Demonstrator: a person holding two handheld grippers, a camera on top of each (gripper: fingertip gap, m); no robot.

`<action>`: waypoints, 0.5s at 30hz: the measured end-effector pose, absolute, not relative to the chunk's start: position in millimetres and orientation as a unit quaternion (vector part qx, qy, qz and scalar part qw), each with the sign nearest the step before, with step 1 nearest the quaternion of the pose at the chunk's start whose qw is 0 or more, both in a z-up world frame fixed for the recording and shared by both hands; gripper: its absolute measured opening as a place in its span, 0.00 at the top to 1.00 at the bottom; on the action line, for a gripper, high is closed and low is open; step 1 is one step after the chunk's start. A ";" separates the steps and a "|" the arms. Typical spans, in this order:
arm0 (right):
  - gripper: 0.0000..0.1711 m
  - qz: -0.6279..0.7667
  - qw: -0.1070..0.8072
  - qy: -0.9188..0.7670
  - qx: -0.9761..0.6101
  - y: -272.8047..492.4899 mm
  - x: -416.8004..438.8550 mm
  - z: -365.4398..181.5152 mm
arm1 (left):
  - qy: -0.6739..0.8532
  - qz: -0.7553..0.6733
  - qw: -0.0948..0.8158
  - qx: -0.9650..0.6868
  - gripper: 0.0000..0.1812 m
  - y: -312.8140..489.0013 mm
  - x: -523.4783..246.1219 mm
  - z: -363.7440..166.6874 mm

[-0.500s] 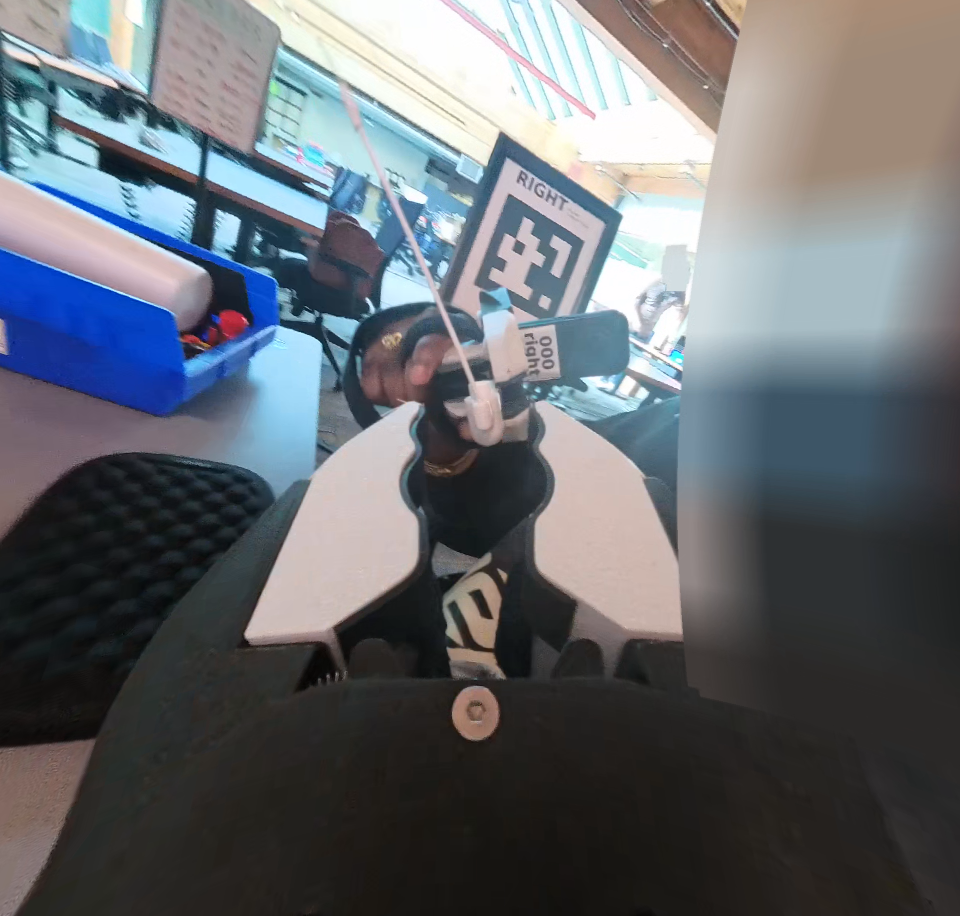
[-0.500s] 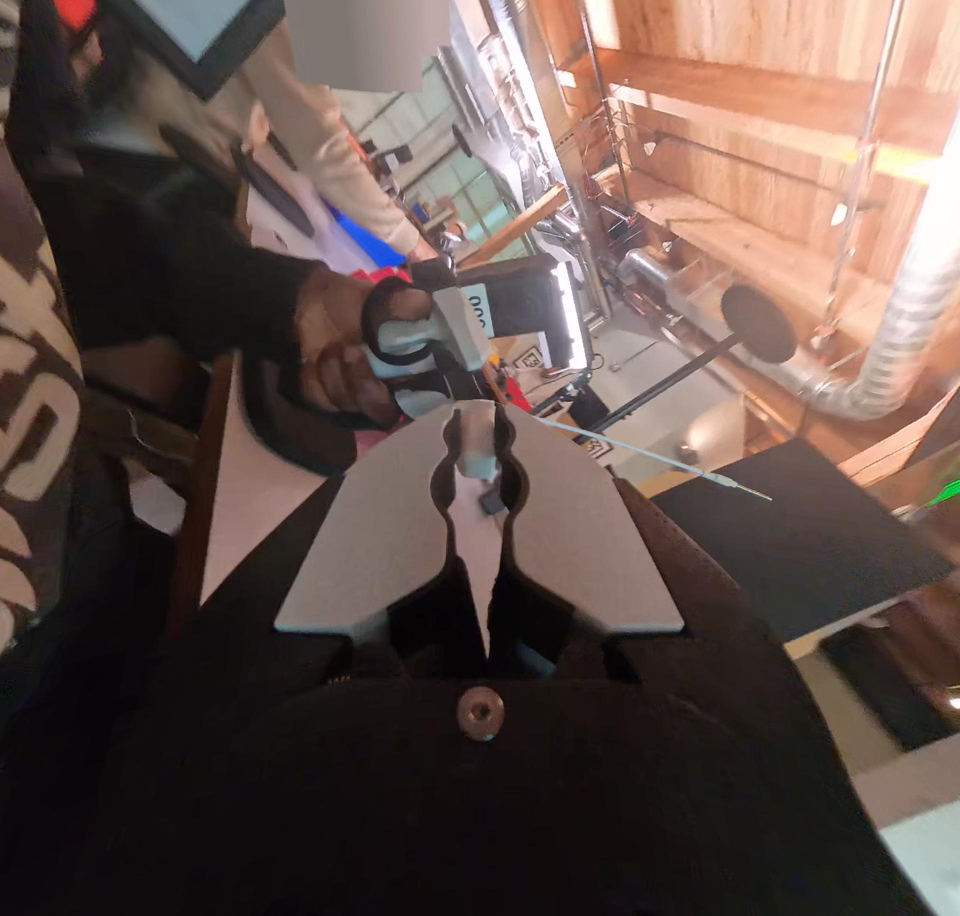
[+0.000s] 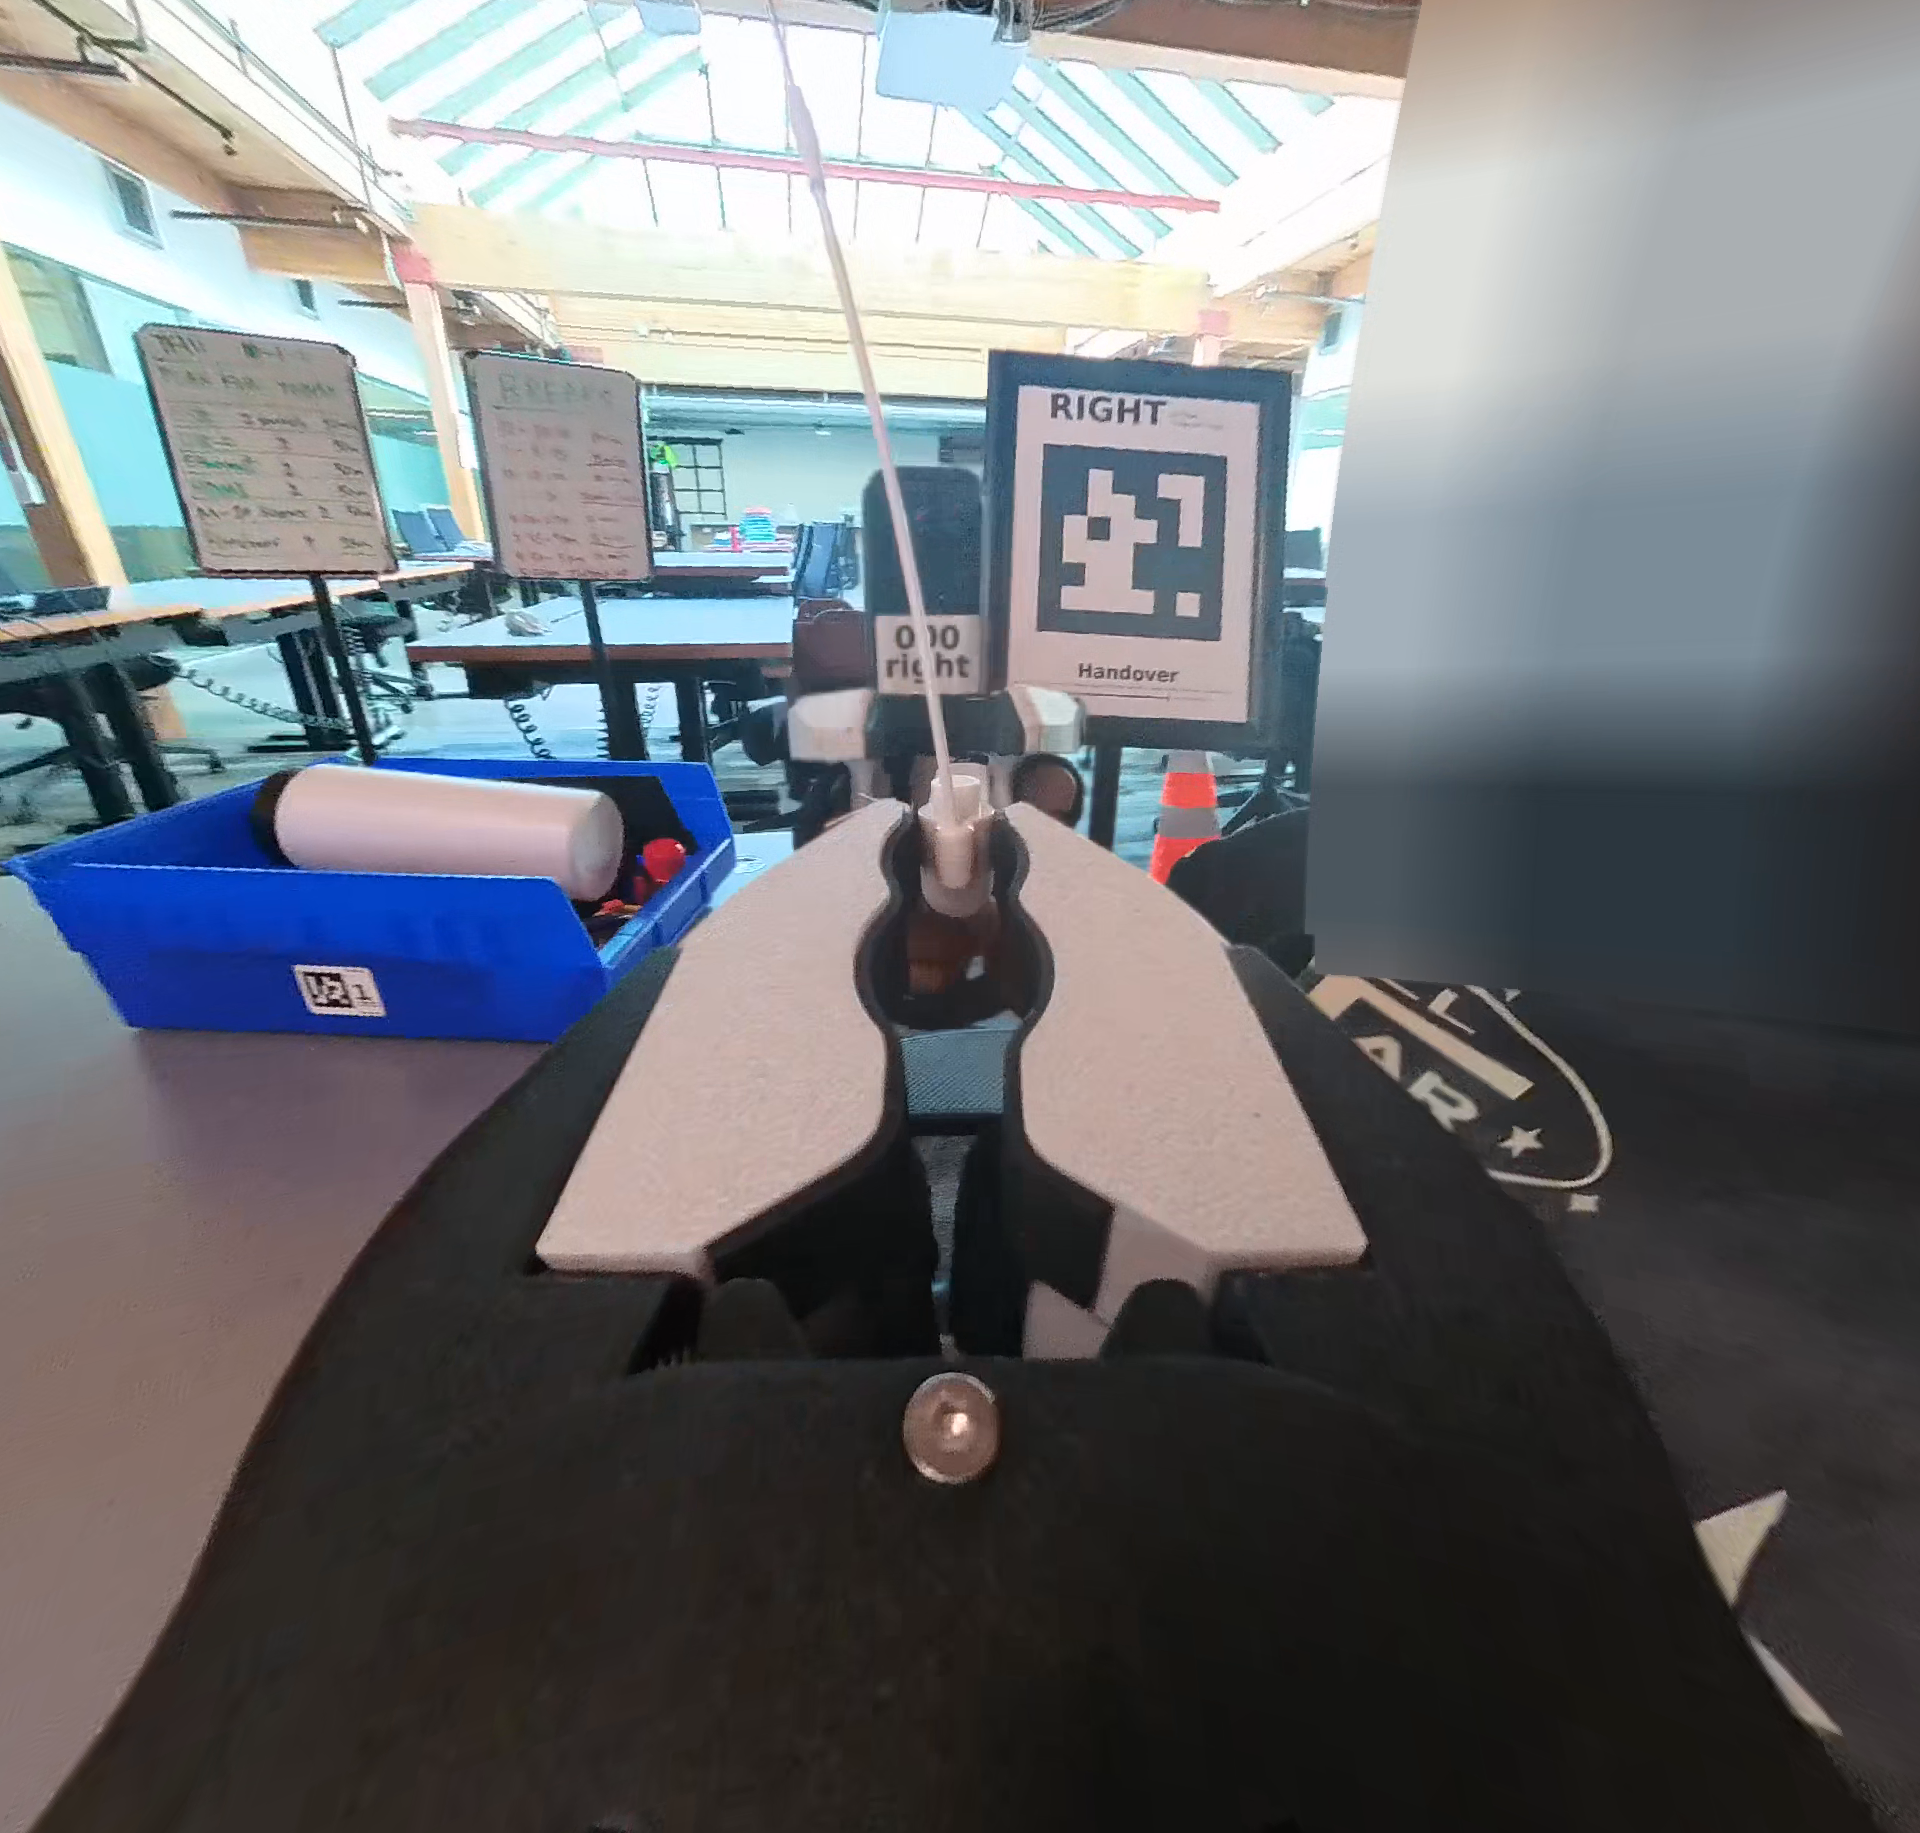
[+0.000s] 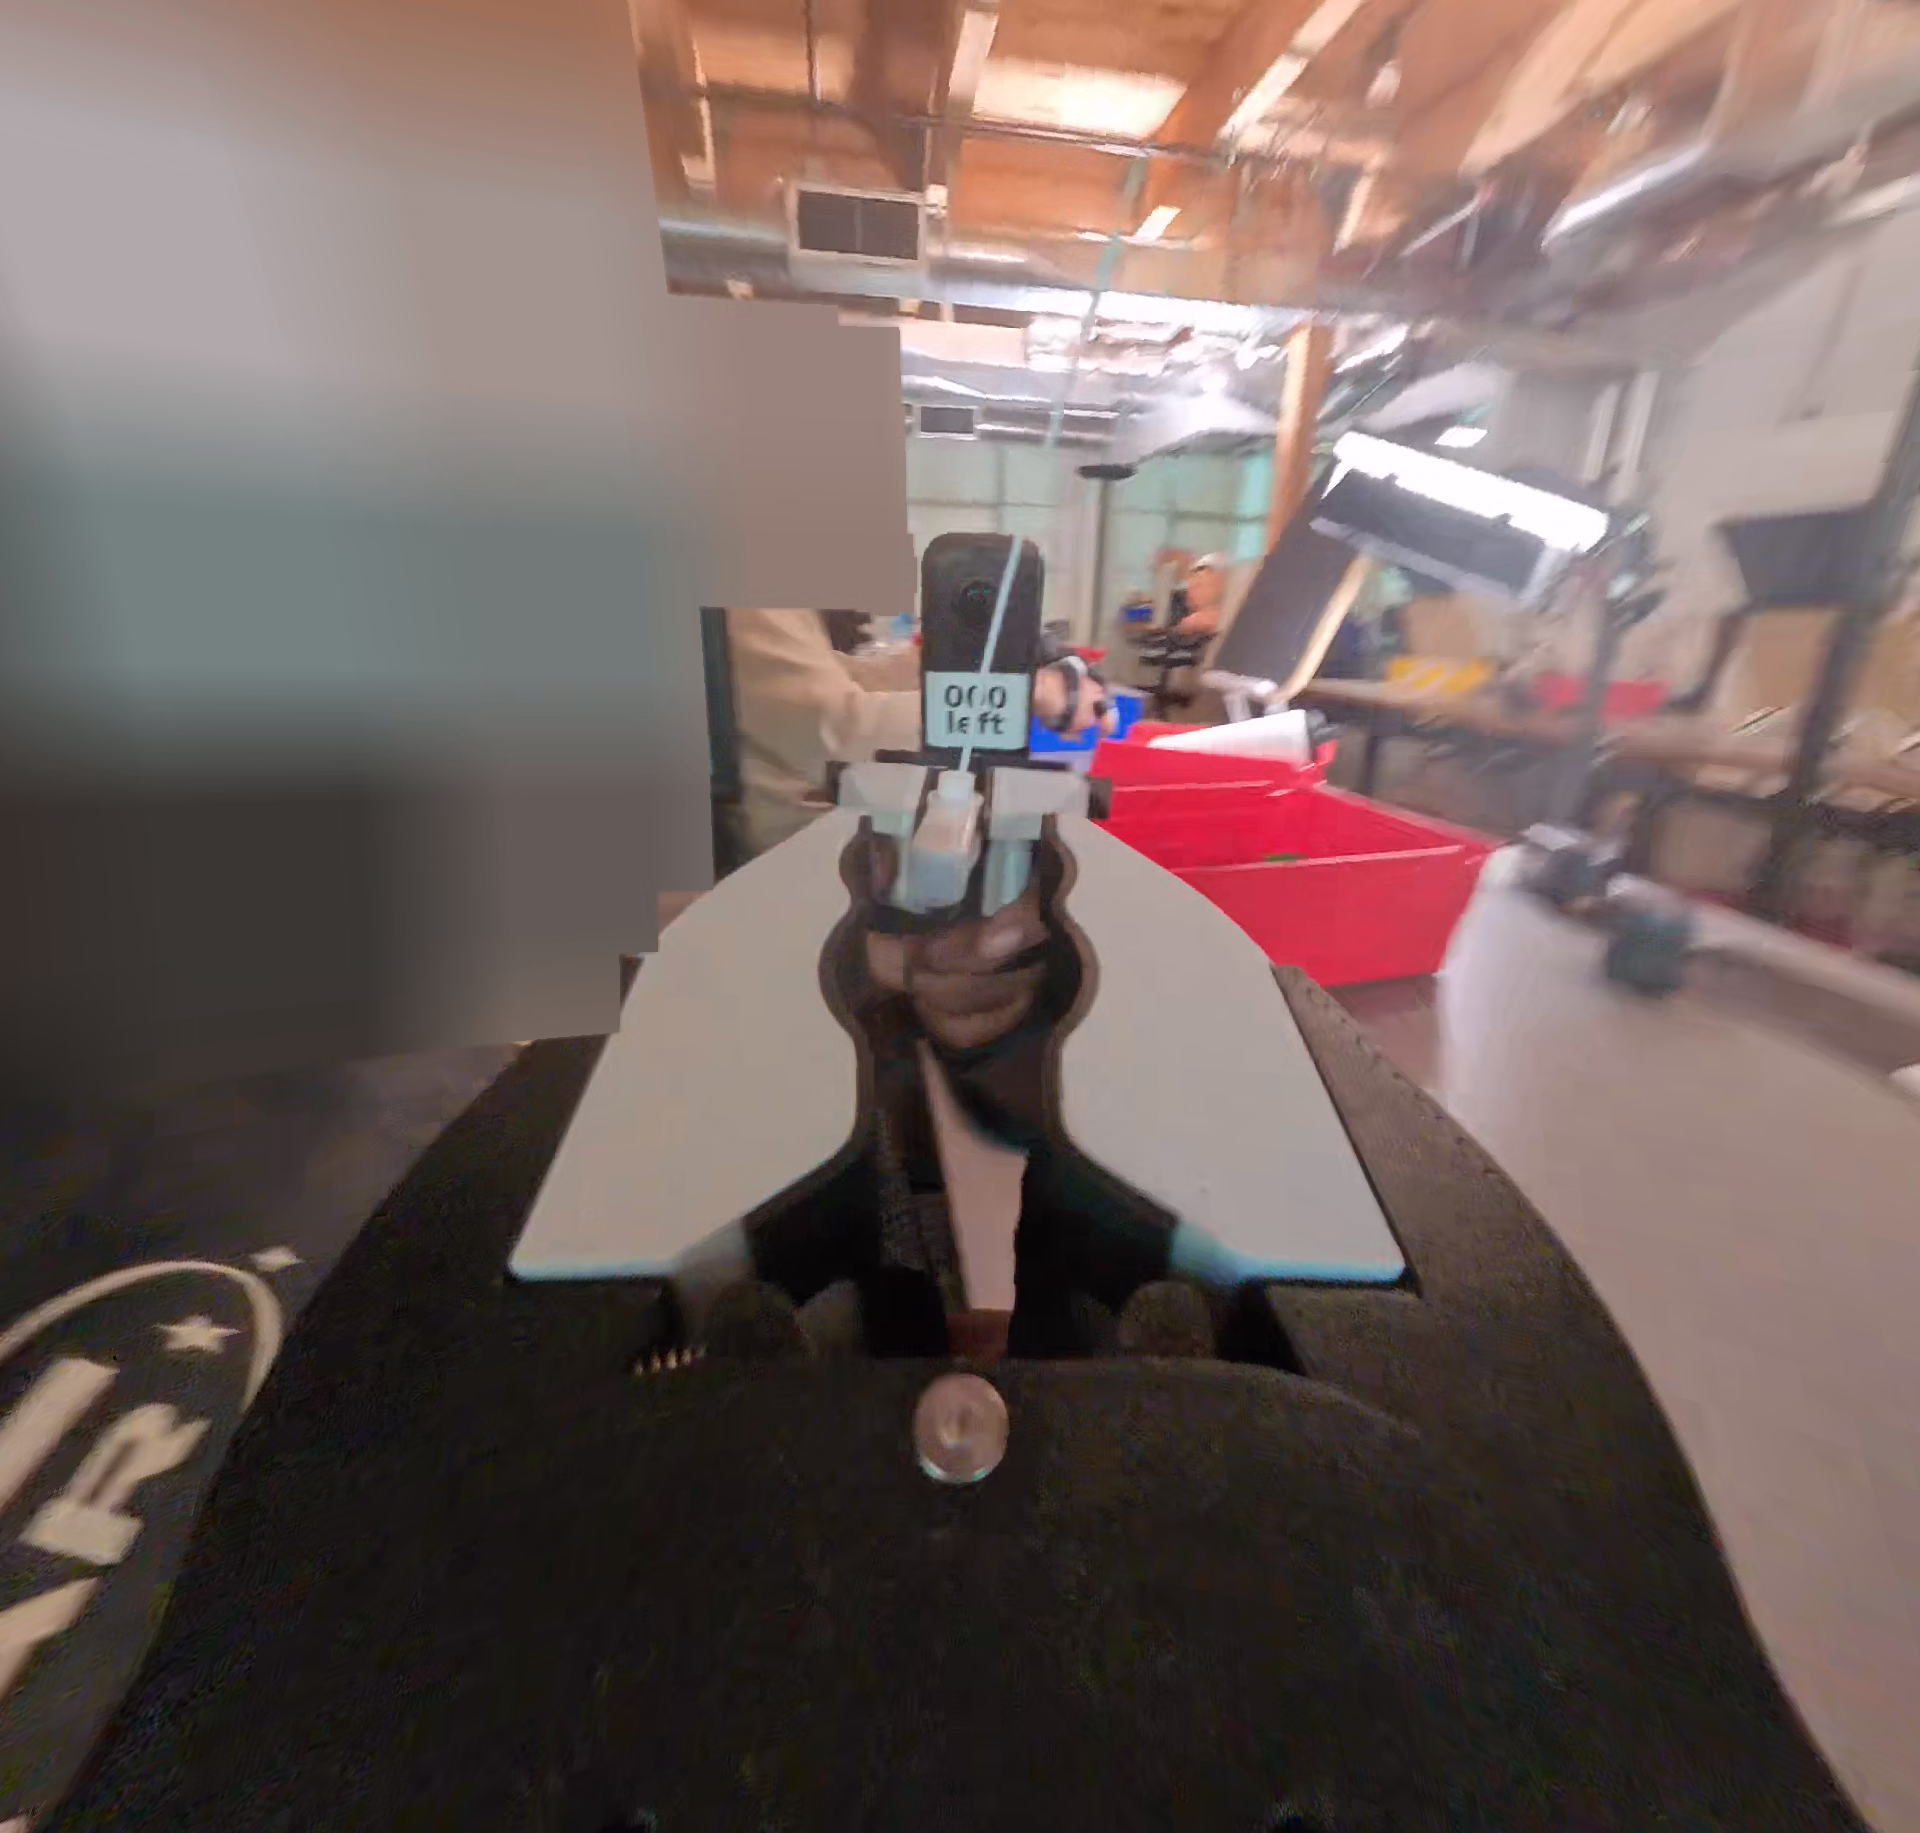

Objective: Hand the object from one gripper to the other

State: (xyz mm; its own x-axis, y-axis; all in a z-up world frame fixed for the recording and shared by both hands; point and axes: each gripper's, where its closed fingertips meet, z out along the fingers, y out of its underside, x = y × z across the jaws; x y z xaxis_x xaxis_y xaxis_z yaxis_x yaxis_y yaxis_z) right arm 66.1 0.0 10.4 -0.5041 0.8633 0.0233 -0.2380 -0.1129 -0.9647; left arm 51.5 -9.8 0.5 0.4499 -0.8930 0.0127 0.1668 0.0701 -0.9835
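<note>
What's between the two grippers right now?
The thin white rod's hub, clamped in the left gripper, facing the open right gripper; left wrist view shows it.

Half a second ago the right tool [image 3: 940, 744] alone held the white object [image 3: 951, 838], out beyond the left tool [image 3: 954, 827], wand slanting. Now both tools face each other head-on; the left tool's tips pinch the object's hub and its wand stands nearly upright. The right tool [image 4: 954, 827] has spread apart around that hub.

Two wrist views, facing each other closely, sharing both claws
</note>
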 end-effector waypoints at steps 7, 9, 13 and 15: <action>0.92 0.683 0.365 -0.548 -0.318 -9.2 56.3 -3.8 | 0.341 -0.386 0.654 -0.554 0.93 -7.3 55.3 -4.3; 0.93 0.642 0.410 -0.569 -0.310 -5.5 54.0 -7.2 | 0.326 -0.385 0.655 -0.563 0.93 -3.3 53.4 -4.5; 0.93 0.488 0.569 -0.610 -0.255 5.6 51.7 -9.9 | 0.278 -0.427 0.618 -0.599 0.81 4.6 51.5 -9.6; 0.93 0.387 0.646 -0.626 -0.205 8.0 53.3 -9.7 | 0.264 -0.446 0.589 -0.619 0.80 8.0 52.8 -16.4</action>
